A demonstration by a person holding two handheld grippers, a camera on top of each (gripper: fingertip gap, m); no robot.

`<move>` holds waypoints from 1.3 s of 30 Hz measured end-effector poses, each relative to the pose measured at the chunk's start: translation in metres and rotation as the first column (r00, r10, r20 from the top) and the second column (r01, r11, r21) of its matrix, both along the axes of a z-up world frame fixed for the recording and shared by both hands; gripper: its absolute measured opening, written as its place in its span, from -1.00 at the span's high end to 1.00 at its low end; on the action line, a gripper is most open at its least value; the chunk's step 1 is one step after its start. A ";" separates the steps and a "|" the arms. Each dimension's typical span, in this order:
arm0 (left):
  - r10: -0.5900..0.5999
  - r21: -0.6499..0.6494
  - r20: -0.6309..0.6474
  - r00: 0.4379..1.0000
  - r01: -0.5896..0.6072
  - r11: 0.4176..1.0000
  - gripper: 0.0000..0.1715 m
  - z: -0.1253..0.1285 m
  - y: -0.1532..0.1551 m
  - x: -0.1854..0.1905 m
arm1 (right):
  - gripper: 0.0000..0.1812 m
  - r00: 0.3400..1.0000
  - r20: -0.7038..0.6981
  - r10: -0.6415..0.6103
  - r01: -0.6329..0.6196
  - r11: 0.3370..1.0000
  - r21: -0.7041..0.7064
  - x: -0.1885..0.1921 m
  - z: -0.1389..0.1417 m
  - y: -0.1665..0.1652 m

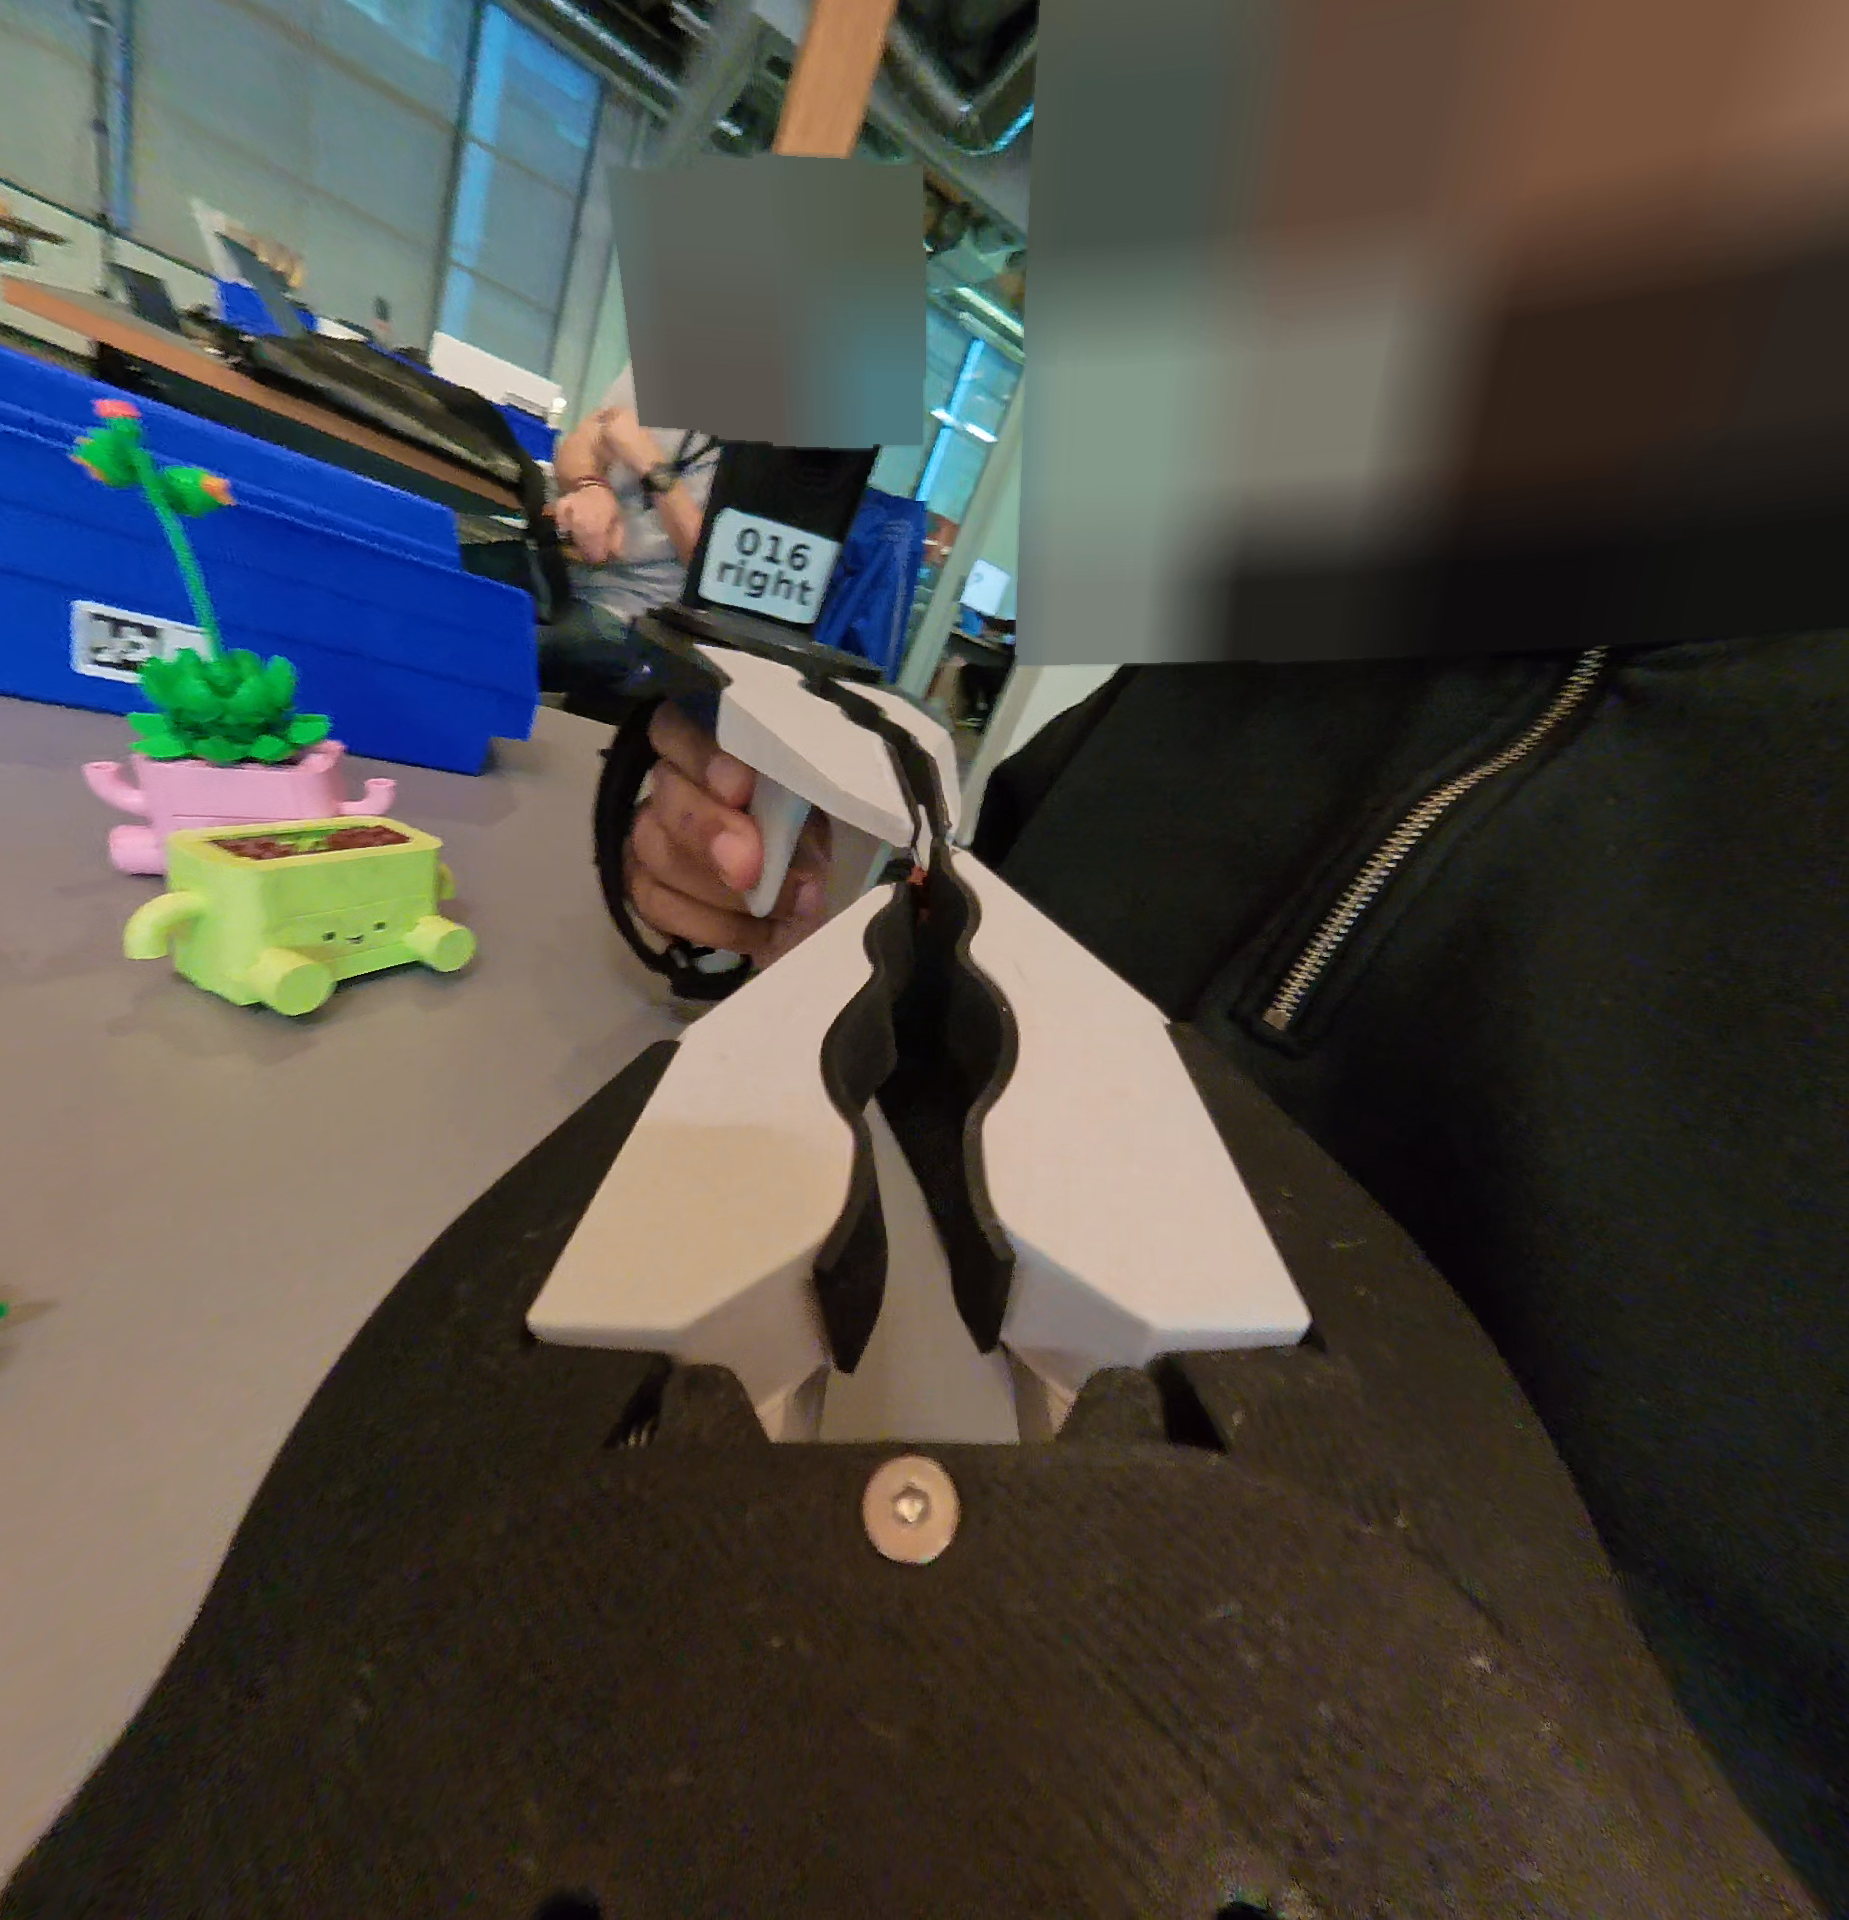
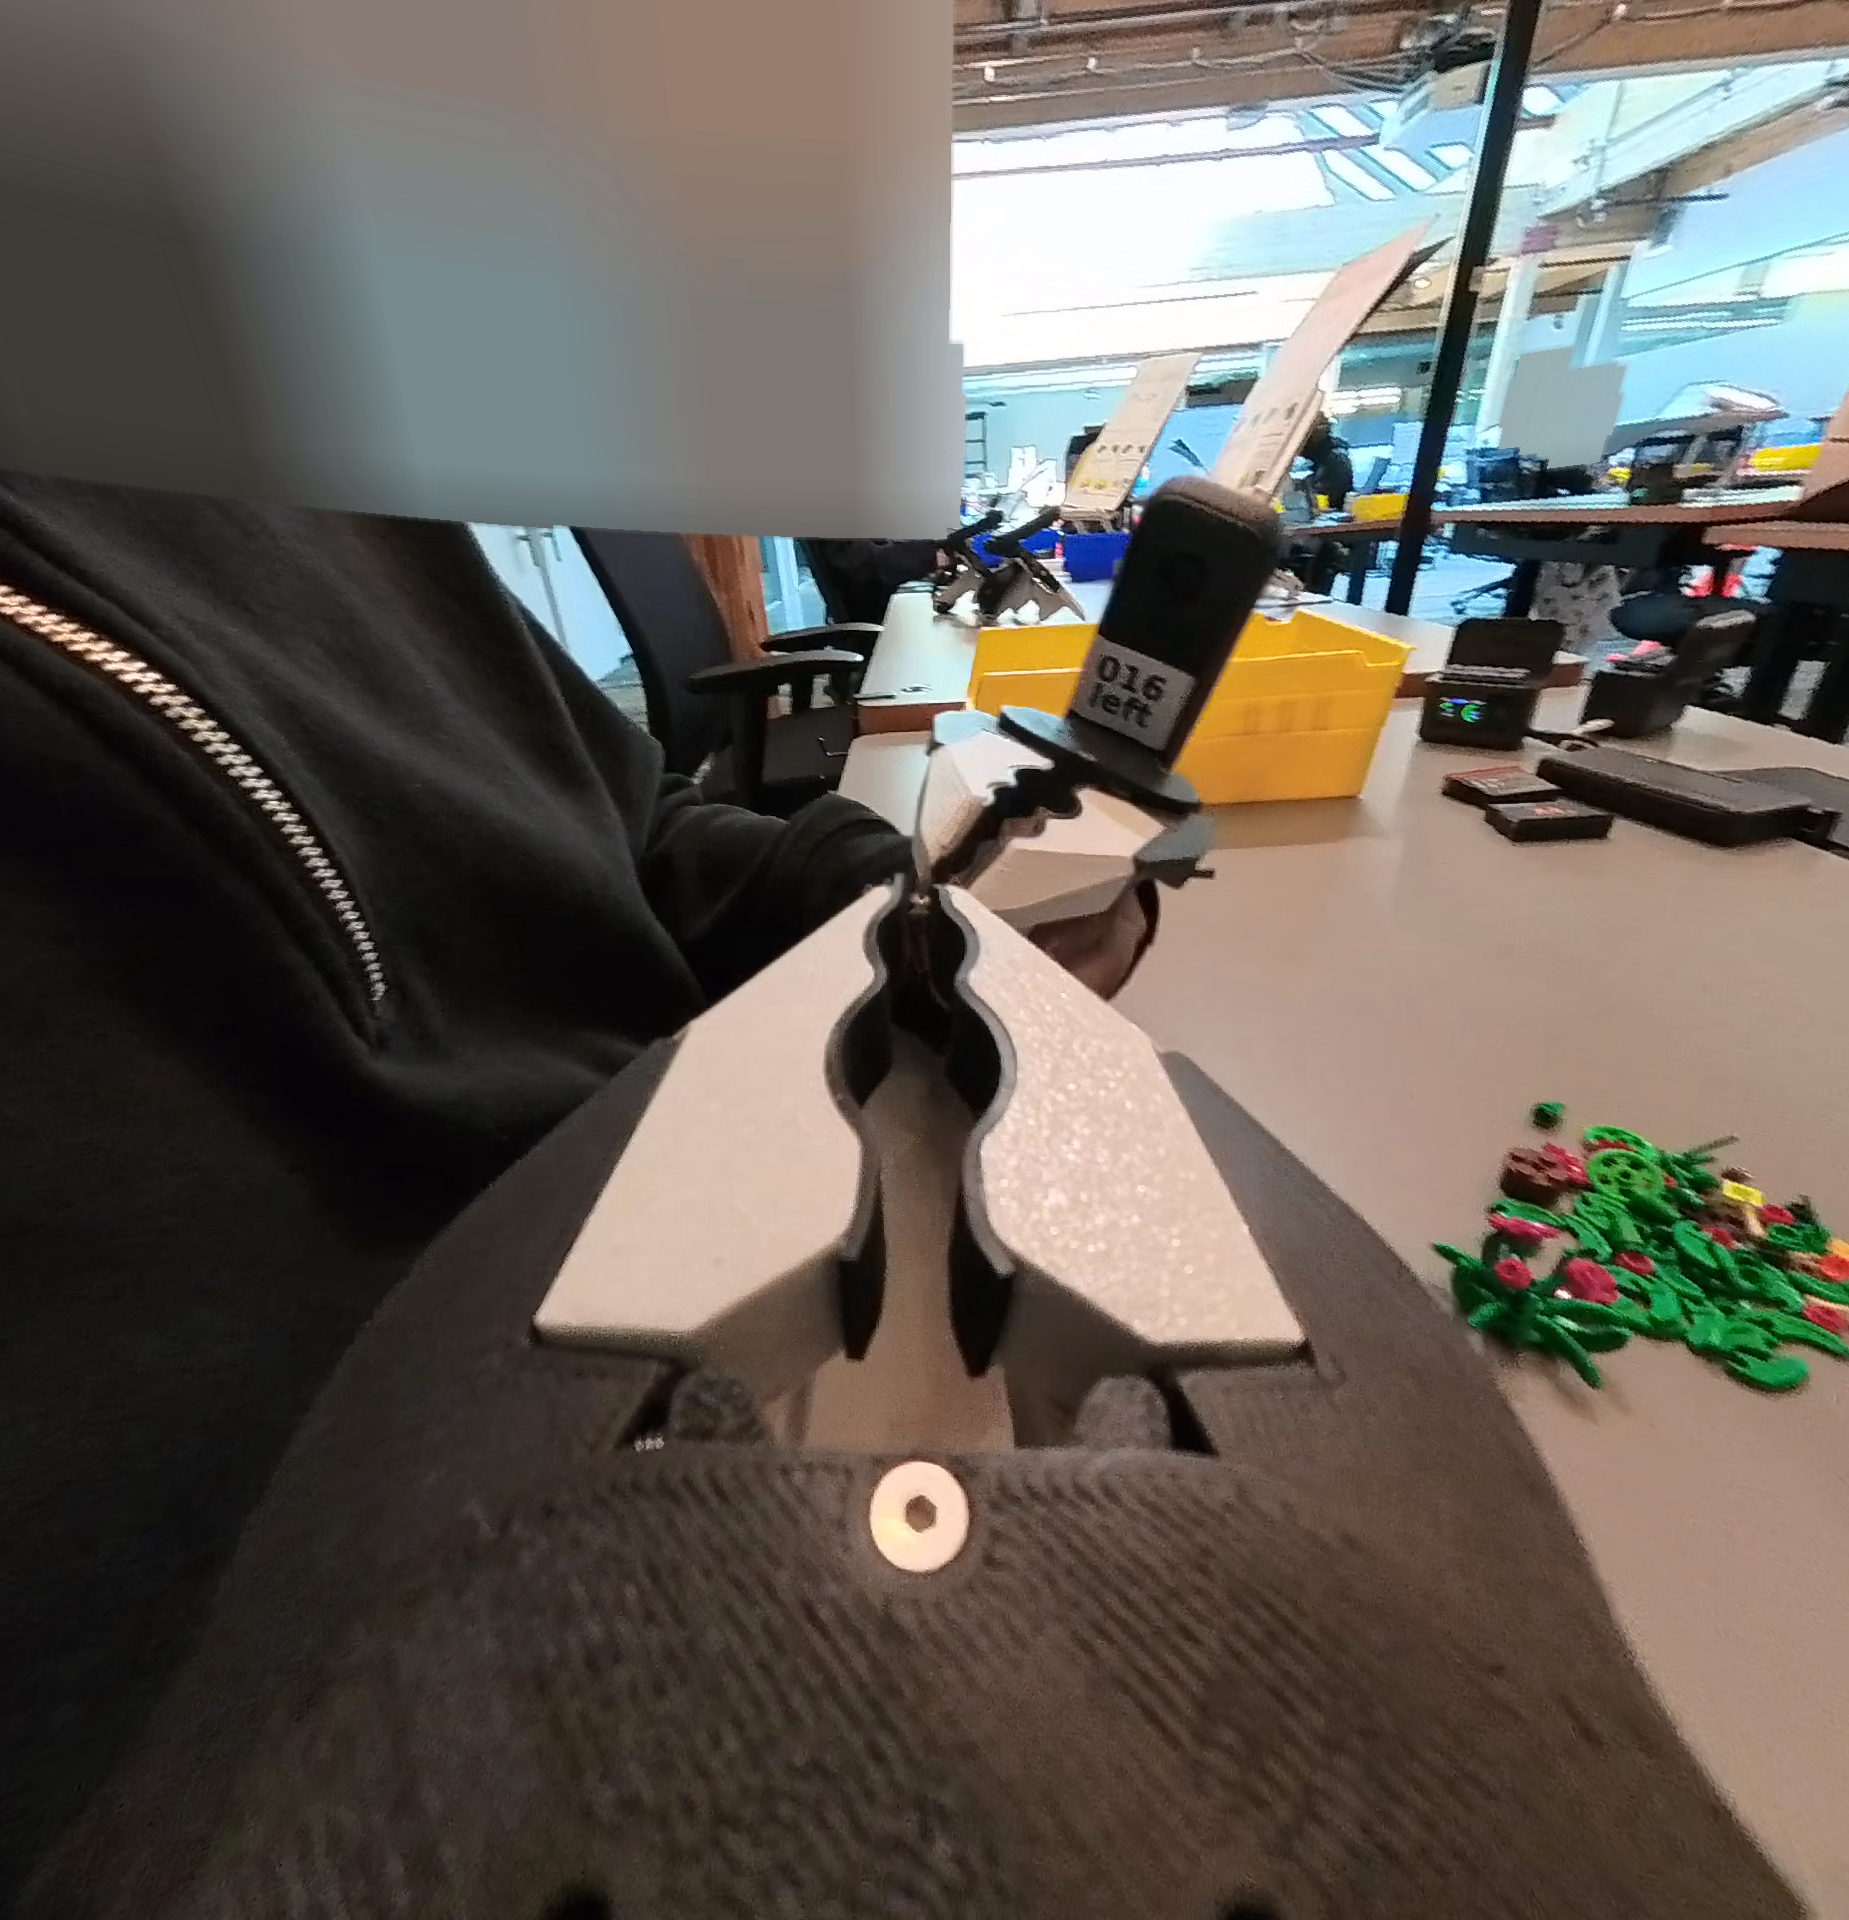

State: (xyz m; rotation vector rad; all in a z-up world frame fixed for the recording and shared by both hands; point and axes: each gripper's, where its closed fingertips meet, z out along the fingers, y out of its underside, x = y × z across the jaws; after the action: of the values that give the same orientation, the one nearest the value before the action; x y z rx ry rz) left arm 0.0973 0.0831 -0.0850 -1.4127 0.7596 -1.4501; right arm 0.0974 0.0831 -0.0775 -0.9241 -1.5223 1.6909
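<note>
My left gripper (image 1: 915, 891) and my right gripper (image 2: 915, 891) are held above the grey table (image 1: 224, 1195), tip to tip in front of a person's black zip jacket (image 1: 1471, 987). Both are shut. A small reddish-brown piece (image 2: 915, 940) is pinched between the right fingers, and a red speck of it (image 1: 920, 883) shows at the left gripper's tips. Most of the piece is hidden. The right gripper also shows in the left wrist view (image 1: 925, 831), held by a hand. The left gripper also shows in the right wrist view (image 2: 925, 847).
A pink pot with a green plant and flower stalk (image 1: 213, 790) and a lime-green pot with a face (image 1: 307, 914) stand on the table before a blue bin (image 1: 224, 582). A pile of green and red plant pieces (image 2: 1668, 1268), a yellow bin (image 2: 1263, 717) and black boxes (image 2: 1543, 816) lie to the right. My left and right fingertips are right by each other.
</note>
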 end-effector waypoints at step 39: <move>0.136 -0.014 0.005 0.991 -0.136 0.991 0.99 -0.012 0.021 -0.011 | 0.98 0.991 0.056 -0.123 0.118 0.989 0.090 -0.014 -0.020 0.015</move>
State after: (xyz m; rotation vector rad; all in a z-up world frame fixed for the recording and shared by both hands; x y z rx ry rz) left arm 0.0860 0.1039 -0.0969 -1.4414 0.6381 -1.3560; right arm 0.0836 0.0980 -0.0971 -1.0094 -1.5349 1.5123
